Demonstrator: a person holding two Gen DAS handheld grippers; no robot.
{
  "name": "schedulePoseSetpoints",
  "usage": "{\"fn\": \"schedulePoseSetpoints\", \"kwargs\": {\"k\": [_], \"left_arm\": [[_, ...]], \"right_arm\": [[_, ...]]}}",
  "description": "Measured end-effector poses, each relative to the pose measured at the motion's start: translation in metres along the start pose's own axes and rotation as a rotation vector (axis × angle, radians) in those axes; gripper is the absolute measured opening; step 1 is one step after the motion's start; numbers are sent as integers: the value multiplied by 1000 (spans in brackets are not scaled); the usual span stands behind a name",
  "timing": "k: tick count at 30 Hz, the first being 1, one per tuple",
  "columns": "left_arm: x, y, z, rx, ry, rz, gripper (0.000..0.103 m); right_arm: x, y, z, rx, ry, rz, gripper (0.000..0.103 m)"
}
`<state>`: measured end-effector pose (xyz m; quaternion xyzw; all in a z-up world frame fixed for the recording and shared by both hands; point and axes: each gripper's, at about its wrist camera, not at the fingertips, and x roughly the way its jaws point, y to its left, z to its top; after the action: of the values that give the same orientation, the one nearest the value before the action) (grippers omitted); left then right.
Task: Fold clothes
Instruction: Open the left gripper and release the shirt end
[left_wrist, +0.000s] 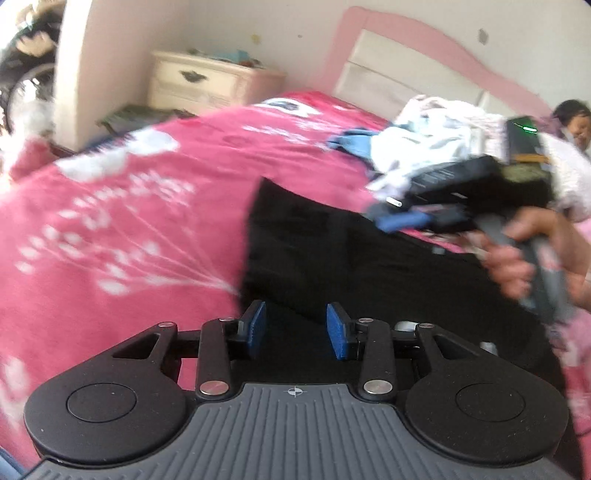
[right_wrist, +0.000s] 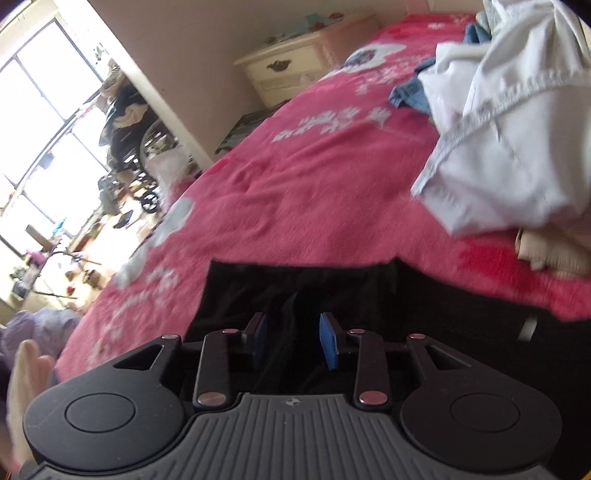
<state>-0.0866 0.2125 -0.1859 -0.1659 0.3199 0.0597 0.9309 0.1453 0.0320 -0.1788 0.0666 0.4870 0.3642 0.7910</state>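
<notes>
A black garment (left_wrist: 369, 266) lies flat on the pink flowered bedspread (left_wrist: 147, 221). My left gripper (left_wrist: 295, 317) hangs just over the garment's near left edge, its blue pads apart and nothing pinched between them. In the right wrist view the same black garment (right_wrist: 461, 332) spreads under my right gripper (right_wrist: 291, 328), whose pads also stand apart above a fold of the cloth. The left wrist view shows the right gripper (left_wrist: 402, 219) blurred at the garment's far edge, with a hand (left_wrist: 517, 258) on its handle.
A pile of white and blue clothes (left_wrist: 424, 140) (right_wrist: 517, 129) lies at the head of the bed by the pink headboard (left_wrist: 406, 55). A cream nightstand (left_wrist: 207, 81) stands beside the bed. A person (left_wrist: 572, 118) lies at the far right. A bright window (right_wrist: 44, 110) fills the left.
</notes>
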Motion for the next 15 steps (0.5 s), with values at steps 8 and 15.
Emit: {"fn": "schedulePoseSetpoints", "kwargs": {"k": [8,15], "left_arm": [[31,0,10,184,3,124,28],[40,3,-3,194,31,139,6]], "right_arm": [[19,18,-24,-4,82,-13,29],[29,28,-40,-97,83,-143,0]]}}
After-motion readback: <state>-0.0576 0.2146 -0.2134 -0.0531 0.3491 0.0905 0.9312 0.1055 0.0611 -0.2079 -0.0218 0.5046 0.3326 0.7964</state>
